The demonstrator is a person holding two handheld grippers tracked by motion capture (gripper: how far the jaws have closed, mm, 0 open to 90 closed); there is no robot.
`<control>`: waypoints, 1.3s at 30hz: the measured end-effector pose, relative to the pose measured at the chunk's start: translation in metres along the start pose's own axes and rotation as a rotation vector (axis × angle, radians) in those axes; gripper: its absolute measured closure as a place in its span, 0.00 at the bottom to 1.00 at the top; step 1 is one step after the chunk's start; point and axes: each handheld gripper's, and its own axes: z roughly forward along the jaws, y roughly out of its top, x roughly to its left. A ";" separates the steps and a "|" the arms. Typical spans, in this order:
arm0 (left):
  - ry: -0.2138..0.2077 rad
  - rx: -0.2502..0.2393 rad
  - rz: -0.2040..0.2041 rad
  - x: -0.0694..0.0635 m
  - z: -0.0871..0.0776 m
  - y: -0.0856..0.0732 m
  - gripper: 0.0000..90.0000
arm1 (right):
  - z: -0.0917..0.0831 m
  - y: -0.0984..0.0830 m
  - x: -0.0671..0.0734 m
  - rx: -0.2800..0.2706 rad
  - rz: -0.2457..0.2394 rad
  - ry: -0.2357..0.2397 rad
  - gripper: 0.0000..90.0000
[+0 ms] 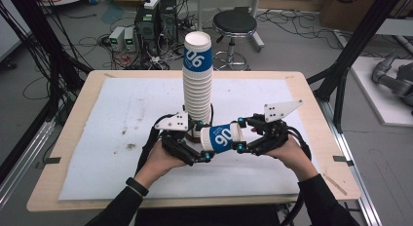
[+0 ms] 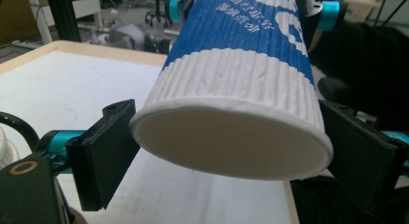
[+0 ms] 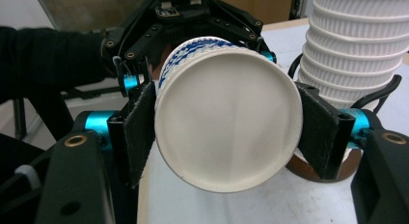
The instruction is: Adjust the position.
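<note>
A blue and white ribbed paper cup [image 1: 221, 138] lies on its side in the air between my two grippers, just in front of a tall stack of the same cups [image 1: 198, 94]. My right gripper [image 1: 238, 134] is shut on one end of the cup [image 3: 226, 132], with both pads pressed against its sides. My left gripper [image 1: 203, 140] stands open around the other end [image 2: 241, 89]; its pads [image 2: 111, 147] flank the rim closely without squeezing it. In the right gripper view the stack [image 3: 357, 45] rises at the right and the left gripper [image 3: 188, 21] sits behind the cup.
The stack stands on a white mat [image 1: 122, 119] that covers the wooden table [image 1: 73, 138]. Beyond the far edge are a black stool [image 1: 234, 24], computer boxes [image 1: 156, 21] and floor cables. Black frame posts [image 1: 350, 46] rise at the right.
</note>
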 end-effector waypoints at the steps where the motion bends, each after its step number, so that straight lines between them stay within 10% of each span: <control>1: -0.007 -0.008 -0.006 0.000 0.000 0.000 0.12 | 0.000 0.000 0.000 -0.006 0.000 0.004 0.33; 23: 0.016 0.131 0.069 -0.005 -0.003 0.011 0.22 | 0.001 0.000 0.002 0.065 -0.015 -0.031 0.24; 39: 0.039 0.306 0.114 -0.009 0.005 0.013 0.22 | 0.029 0.000 0.016 0.364 -0.181 -0.094 0.26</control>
